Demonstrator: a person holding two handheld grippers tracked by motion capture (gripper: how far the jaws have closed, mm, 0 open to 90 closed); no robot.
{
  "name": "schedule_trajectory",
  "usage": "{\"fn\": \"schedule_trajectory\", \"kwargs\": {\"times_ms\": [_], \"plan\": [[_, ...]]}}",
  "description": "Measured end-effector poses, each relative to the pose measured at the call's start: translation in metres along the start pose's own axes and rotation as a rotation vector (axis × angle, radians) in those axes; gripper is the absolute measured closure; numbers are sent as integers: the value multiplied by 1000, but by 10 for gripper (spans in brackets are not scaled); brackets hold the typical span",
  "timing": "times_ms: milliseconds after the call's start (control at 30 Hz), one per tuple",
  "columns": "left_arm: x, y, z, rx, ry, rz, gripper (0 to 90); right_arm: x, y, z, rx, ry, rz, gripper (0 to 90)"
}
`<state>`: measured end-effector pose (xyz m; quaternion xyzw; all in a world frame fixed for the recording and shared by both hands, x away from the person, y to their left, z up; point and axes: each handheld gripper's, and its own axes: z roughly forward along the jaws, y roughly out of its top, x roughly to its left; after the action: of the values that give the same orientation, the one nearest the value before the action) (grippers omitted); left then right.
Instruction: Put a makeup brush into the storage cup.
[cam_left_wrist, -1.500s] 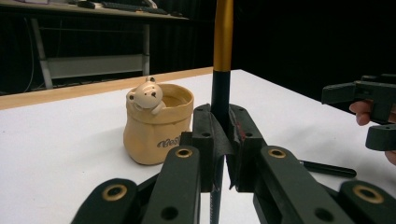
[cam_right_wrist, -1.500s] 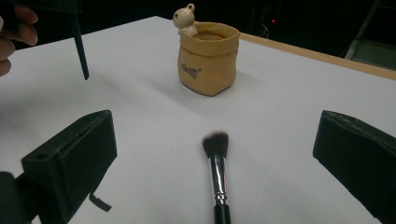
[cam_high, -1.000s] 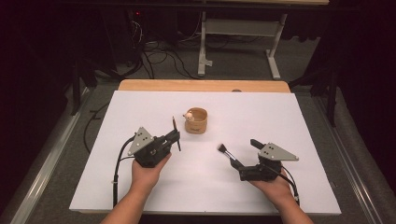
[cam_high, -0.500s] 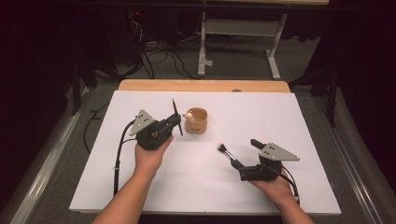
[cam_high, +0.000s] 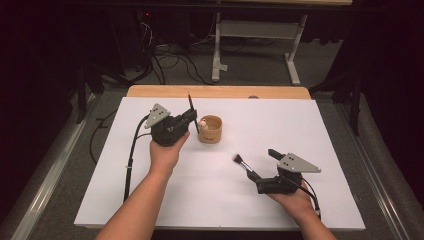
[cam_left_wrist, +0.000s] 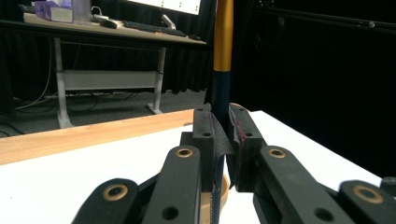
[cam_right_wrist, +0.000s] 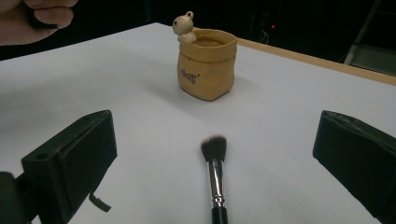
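Jaws of the left gripper (cam_high: 191, 120) are pressed onto a slim, upright makeup brush handle (cam_left_wrist: 221, 70), glossy dark at the grip with a smooth gold metal band above it; in the high view this brush (cam_high: 190, 103) stands just beside the cup (cam_high: 210, 129), its lower end probably near the rim, though that part is hidden by the jaws. The cup is a tan ceramic piece shaped like a crumpled paper sack (cam_right_wrist: 207, 63), matte, with small dark lettering and a pale rounded figurine (cam_right_wrist: 184, 25) perched on its rim. It sits on the smooth white tabletop (cam_high: 310, 130), edged with bare wood at the far side. The right gripper (cam_high: 255, 175) is spread wide, its blocky black pads either side of a second brush (cam_right_wrist: 215, 172) lying flat: soft dark bristles, shiny silver ferrule, black handle.
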<state>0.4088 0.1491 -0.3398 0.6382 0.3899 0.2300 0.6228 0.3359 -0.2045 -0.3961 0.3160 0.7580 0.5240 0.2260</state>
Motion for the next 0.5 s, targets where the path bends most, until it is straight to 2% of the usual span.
{"fn": "schedule_trajectory", "kwargs": {"times_ms": [267,500], "plan": [[3,8,12,-12,9,-21,831,-1,1,-1,-5,-4,-4,9],[4,13,24,-3,19,-9,831,0,1,0,-6,0,-1,9]]}}
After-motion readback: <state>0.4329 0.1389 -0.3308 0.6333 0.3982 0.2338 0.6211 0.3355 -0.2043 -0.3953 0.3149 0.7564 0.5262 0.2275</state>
